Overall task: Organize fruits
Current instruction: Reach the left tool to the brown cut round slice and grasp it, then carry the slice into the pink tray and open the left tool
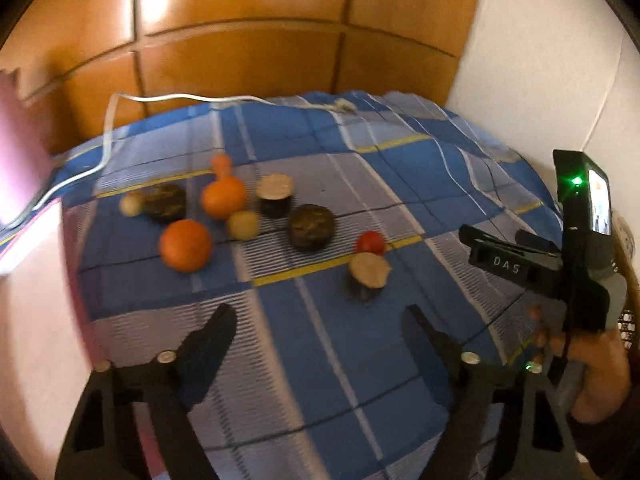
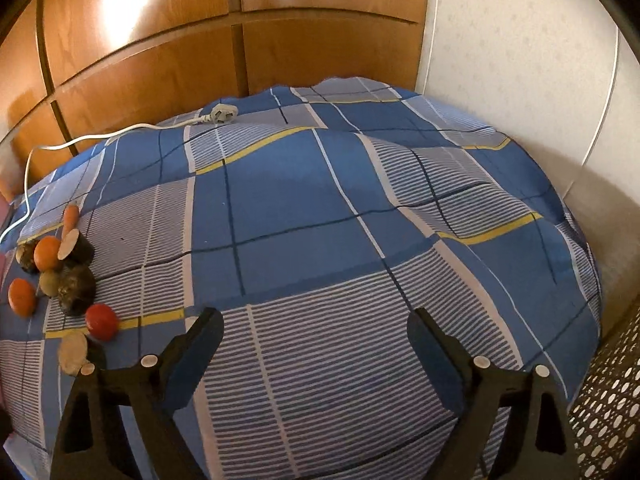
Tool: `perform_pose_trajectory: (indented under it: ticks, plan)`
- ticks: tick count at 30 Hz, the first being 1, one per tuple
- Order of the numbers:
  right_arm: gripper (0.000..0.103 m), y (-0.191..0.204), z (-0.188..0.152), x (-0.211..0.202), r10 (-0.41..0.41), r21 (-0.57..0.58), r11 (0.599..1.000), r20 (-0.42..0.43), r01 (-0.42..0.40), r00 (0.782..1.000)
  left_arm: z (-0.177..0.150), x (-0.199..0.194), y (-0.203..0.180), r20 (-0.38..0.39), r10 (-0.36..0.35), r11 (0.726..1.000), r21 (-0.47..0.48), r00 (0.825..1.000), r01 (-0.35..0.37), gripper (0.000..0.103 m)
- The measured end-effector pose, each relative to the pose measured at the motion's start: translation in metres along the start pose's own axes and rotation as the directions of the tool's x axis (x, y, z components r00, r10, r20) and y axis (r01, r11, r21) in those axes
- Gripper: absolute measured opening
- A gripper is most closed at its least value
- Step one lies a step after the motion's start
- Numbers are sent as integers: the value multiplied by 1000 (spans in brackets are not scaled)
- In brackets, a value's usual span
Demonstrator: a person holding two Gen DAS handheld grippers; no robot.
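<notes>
Here and there on a bed (image 1: pixel 400 184) covered by a blue plaid sheet lie the fruits, all clustered toward one side. Seen from the left wrist, the left tongs (image 1: pixel 320 320) stand wide with nothing between their tips, hovering over bare sheet; the whole cluster lies beyond them, apart from the tips. Nearest is a cut dark-skinned piece with a pale face (image 1: pixel 368 274), just ahead and slightly right of centre, with a small red fruit (image 1: pixel 371 242) close behind it. Farther back sits a dark round fruit (image 1: pixel 311 227), then another cut piece showing its pale top (image 1: pixel 275 196). Left of those are an orange gourd-shaped fruit (image 1: pixel 222 192), a small yellowish fruit (image 1: pixel 243 224), a round orange (image 1: pixel 185 245), a second dark fruit (image 1: pixel 164 202) and a pale little fruit (image 1: pixel 131 203) at the far left.

From the right wrist, the right tongs (image 2: pixel 316 328) also stand wide and empty over bare sheet. The fruits lie well off to their left, with the red fruit (image 2: pixel 102 321) and the pale-faced cut piece (image 2: pixel 73 352) closest to the left tip but not touching it. In the left wrist view, a hand (image 1: pixel 596 364) grips the right tool's handle at the right edge.

A white cable (image 2: pixel 100 136) with a plug (image 2: pixel 219 114) runs along the far edge of the bed, below wooden panels (image 2: pixel 160 40).
</notes>
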State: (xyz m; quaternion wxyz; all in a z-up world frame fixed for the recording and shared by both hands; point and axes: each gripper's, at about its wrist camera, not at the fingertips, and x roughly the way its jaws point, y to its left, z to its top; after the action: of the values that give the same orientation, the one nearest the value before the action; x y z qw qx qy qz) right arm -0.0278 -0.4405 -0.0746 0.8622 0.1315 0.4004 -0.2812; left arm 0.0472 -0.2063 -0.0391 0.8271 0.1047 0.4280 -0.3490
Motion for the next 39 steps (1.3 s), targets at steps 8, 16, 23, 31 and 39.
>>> perform_pose_trajectory:
  ticks: [8,16,23,31,39]
  plan:
    - [95,-5,-10,15,-14,4,1000,-9,14,1000,16,36,-19,-53,-6,999,32,999,8,66]
    - [98,-6,-15,15,4,18,1000,30,-4,1000,13,55,-22,-89,-47,999,21,995,49,32]
    - [98,-5,-15,14,-5,13,1000,40,4,999,-5,5,-1,-2,-83,994,-65,997,82,32]
    - [98,-4,-14,13,-11,8,1000,38,11,999,-24,-64,88,103,73,948,-317,992,-36,32]
    - [98,-3,-15,13,-23,3,1000,36,23,999,-43,-95,225,32,336,772,-582,941,-255,32]
